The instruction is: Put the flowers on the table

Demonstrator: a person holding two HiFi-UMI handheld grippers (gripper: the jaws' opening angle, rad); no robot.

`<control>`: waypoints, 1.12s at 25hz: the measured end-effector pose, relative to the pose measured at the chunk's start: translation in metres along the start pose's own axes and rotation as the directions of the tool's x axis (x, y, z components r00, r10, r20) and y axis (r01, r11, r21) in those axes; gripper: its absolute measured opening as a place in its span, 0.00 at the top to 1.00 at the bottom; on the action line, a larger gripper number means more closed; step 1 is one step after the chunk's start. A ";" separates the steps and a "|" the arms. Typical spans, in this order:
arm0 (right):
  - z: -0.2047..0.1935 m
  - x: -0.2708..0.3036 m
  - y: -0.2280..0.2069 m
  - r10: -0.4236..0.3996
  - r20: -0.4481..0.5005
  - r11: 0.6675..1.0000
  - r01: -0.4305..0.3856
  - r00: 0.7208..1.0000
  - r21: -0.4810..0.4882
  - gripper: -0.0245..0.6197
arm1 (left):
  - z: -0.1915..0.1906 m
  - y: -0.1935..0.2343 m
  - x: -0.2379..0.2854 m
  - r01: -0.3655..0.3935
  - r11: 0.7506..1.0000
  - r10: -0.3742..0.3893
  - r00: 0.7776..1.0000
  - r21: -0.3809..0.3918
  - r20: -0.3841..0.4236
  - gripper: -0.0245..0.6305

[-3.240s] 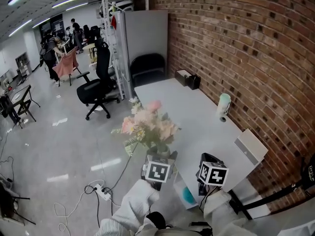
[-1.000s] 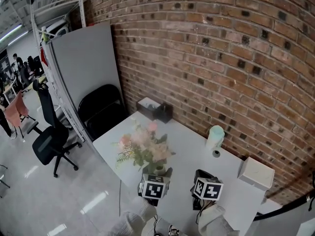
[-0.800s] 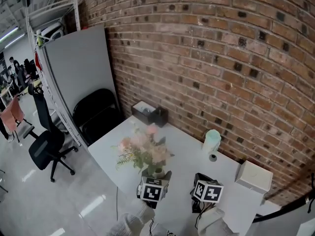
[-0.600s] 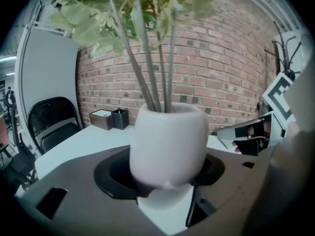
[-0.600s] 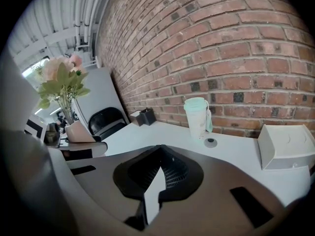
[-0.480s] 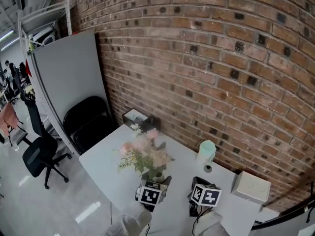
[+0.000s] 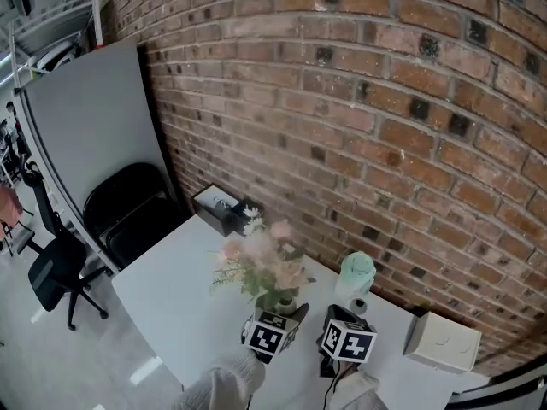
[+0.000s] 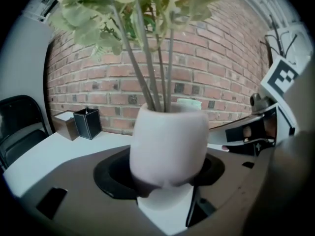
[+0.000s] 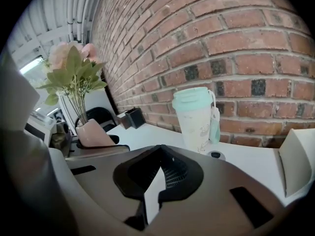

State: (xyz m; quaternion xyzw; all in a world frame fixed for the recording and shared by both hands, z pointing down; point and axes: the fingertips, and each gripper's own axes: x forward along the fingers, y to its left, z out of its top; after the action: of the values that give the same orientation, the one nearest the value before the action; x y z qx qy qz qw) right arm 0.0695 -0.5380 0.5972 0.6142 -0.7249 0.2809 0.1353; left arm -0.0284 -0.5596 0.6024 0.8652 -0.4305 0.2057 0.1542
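Observation:
A bunch of pale pink flowers (image 7: 260, 261) with green leaves stands in a small pale pink vase (image 8: 167, 140). My left gripper (image 8: 165, 188) is shut on the vase, low on its body. In the head view the left gripper (image 7: 275, 323) holds it over the white table (image 7: 171, 293), near the front edge. Whether the vase's base touches the table I cannot tell. My right gripper (image 9: 155, 181) is just to the right of it, jaws together with nothing between them. The right gripper view shows the flowers (image 9: 74, 65) at its left.
A mint-lidded cup (image 7: 356, 273) stands by the brick wall, a small round lid (image 9: 215, 155) at its foot. A white box (image 7: 442, 342) lies at the right. A tissue box and black holder (image 7: 224, 209) sit at the far corner. A black chair (image 7: 128, 216) stands beyond the table.
The head view has swung from the open office toward the brick wall. The flowers, held by the left gripper, have come in over the table, closer to the cup. The right gripper has kept alongside.

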 end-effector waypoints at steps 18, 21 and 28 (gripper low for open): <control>-0.025 0.075 -0.023 -0.015 -0.023 1.000 0.015 1.000 -0.024 0.93 | -0.047 0.022 0.077 -0.053 0.998 0.051 0.997 -0.040 -0.054 0.52; -0.028 0.080 -0.025 -0.017 -0.027 0.999 0.016 0.999 -0.029 0.93 | -0.046 0.023 0.080 -0.059 0.997 0.057 0.998 -0.053 -0.042 0.52; -0.035 0.082 -0.026 -0.002 -0.042 1.000 0.001 0.999 -0.013 0.93 | -0.045 0.023 0.080 -0.057 0.997 0.056 0.998 -0.060 -0.024 0.52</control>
State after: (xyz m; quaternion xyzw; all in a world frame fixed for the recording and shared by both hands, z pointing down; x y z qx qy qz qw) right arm 0.0721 -0.5871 0.6767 0.6079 -0.7232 0.2891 0.1547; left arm -0.0133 -0.6076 0.6823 0.8452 -0.4592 0.2063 0.1793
